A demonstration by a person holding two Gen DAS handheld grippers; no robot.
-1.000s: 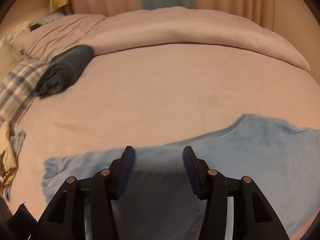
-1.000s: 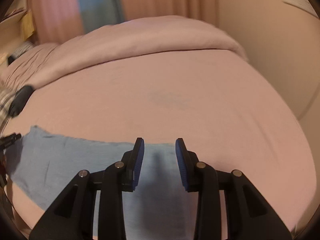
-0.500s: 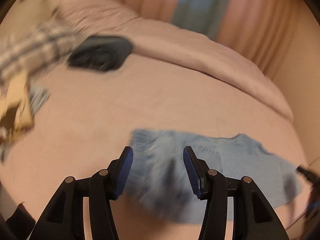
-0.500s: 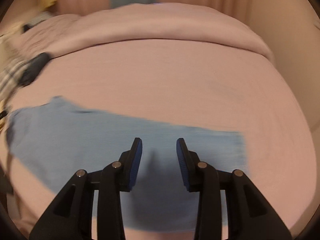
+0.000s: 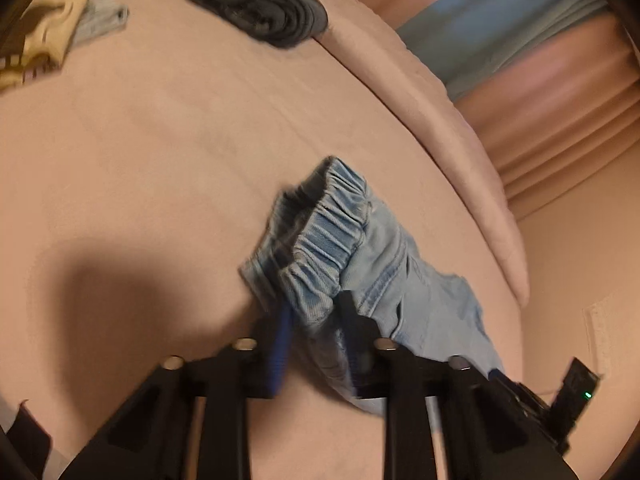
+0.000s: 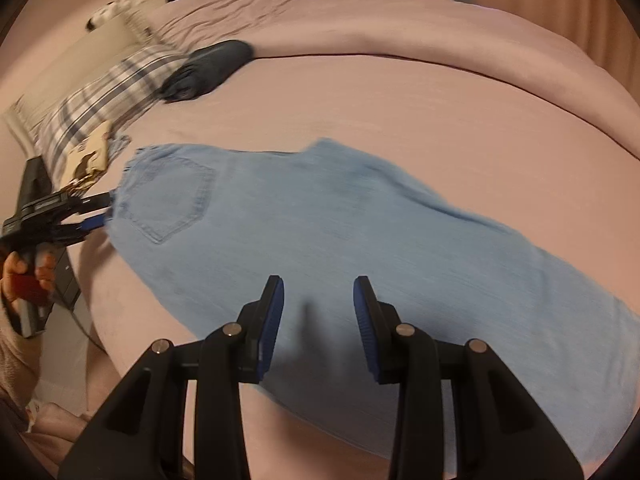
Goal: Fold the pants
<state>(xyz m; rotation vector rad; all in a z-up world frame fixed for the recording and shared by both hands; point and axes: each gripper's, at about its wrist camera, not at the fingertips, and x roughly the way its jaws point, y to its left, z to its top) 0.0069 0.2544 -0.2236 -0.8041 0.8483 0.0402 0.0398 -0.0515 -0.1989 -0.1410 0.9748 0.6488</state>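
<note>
Light blue denim pants (image 6: pixel 320 232) lie flat across the pink bed, waistband to the left, back pocket up. In the left wrist view the elastic waistband (image 5: pixel 320 240) is bunched and lifted between the fingers. My left gripper (image 5: pixel 316 320) is shut on the waistband edge; it also shows in the right wrist view (image 6: pixel 102 210) at the pants' left end. My right gripper (image 6: pixel 318 312) is open and empty, hovering over the middle of the pants near their front edge.
A folded dark garment (image 6: pixel 208 68) lies near the plaid pillow (image 6: pixel 108 96) at the back left. A rolled pink duvet (image 6: pixel 400 24) runs along the far side. A yellow patterned cloth (image 5: pixel 36 40) lies by the bed's left edge. Curtains hang behind.
My left gripper moved to the waistband end and closed on it, lifting the edge. My right gripper shifted over the pants' middle and stayed open.
</note>
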